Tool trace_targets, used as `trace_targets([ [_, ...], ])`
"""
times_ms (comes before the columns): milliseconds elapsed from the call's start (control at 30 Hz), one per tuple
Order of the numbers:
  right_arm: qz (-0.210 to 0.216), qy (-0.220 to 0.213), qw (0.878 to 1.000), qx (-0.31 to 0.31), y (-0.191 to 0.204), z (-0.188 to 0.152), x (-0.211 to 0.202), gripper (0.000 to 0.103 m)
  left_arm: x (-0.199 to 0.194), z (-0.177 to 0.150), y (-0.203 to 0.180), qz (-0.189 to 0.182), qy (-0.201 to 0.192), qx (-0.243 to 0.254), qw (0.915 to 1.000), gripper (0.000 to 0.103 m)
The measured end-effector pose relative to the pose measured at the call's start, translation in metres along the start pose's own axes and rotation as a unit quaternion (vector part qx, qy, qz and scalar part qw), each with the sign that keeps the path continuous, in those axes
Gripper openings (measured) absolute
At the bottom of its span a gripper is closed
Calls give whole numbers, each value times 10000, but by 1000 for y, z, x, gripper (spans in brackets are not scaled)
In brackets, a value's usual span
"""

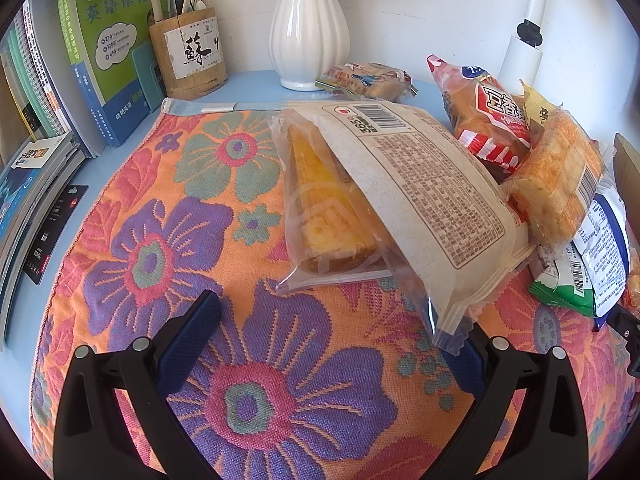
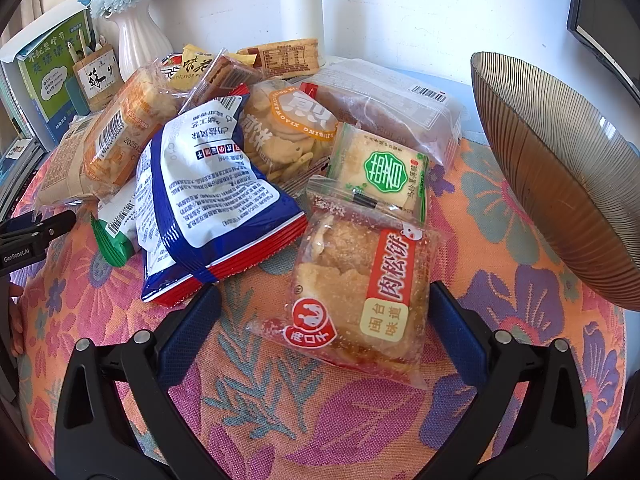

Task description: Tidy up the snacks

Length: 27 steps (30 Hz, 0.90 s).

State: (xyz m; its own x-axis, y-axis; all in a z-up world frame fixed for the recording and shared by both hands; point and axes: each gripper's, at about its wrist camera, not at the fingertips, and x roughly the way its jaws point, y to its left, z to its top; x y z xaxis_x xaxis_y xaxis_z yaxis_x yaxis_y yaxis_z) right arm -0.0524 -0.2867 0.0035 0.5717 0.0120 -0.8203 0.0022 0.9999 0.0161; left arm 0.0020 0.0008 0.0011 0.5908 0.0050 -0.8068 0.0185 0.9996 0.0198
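Observation:
A pile of snack packets lies on a flowered cloth (image 1: 168, 248). In the left wrist view my left gripper (image 1: 332, 332) is open, its right finger under the corner of a beige cake packet (image 1: 400, 184). Behind it are a red bread bag (image 1: 488, 120) and an orange cracker packet (image 1: 560, 176). In the right wrist view my right gripper (image 2: 324, 324) is open around a meat floss cake packet (image 2: 360, 292) that lies on the cloth. A blue and white chip bag (image 2: 208, 200) and a green-labelled packet (image 2: 380, 168) lie just beyond. The left gripper (image 2: 36, 232) shows at the left edge.
A ribbed brown glass bowl (image 2: 560, 168) stands at the right. A white vase (image 1: 308, 28), a bamboo pen holder (image 1: 192, 52) and books (image 1: 108, 60) line the back left by the wall. A white lamp post (image 2: 302, 12) stands behind the pile.

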Motion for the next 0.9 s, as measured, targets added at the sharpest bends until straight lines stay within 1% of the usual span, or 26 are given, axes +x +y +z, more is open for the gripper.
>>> trace_targets([
  [367,-34,8,10000,-24,-2,0,-2,100,0,0,0,-6,8,4,10000,98],
  [467,-82,42,10000,10,0,-2,-3,100,-2,-1,2,-34,113,-3,9999,98],
  [533,12,145,9999,-8,1,-5,-8,100,-9,-6,6,-69,319,-87,9994,98],
  [600,242,388,9984,-325,2,-8,-14,100,-22,-11,11,-166,497,-126,9985,98],
  [633,339,488,9972,-446,3,-7,-18,100,-31,-13,16,-271,483,-208,9982,98],
  [667,406,464,9969,-496,3,-4,-26,100,-40,-13,21,-356,418,-296,9981,98],
  [767,568,-282,9972,-388,7,11,-59,100,-55,5,31,-383,166,-523,9978,98],
  [800,642,-393,9961,-464,13,17,-63,100,-55,14,32,-409,132,-568,9975,98],
  [900,747,-439,9924,-870,37,31,-56,100,-45,42,20,-535,171,-571,9968,98],
])
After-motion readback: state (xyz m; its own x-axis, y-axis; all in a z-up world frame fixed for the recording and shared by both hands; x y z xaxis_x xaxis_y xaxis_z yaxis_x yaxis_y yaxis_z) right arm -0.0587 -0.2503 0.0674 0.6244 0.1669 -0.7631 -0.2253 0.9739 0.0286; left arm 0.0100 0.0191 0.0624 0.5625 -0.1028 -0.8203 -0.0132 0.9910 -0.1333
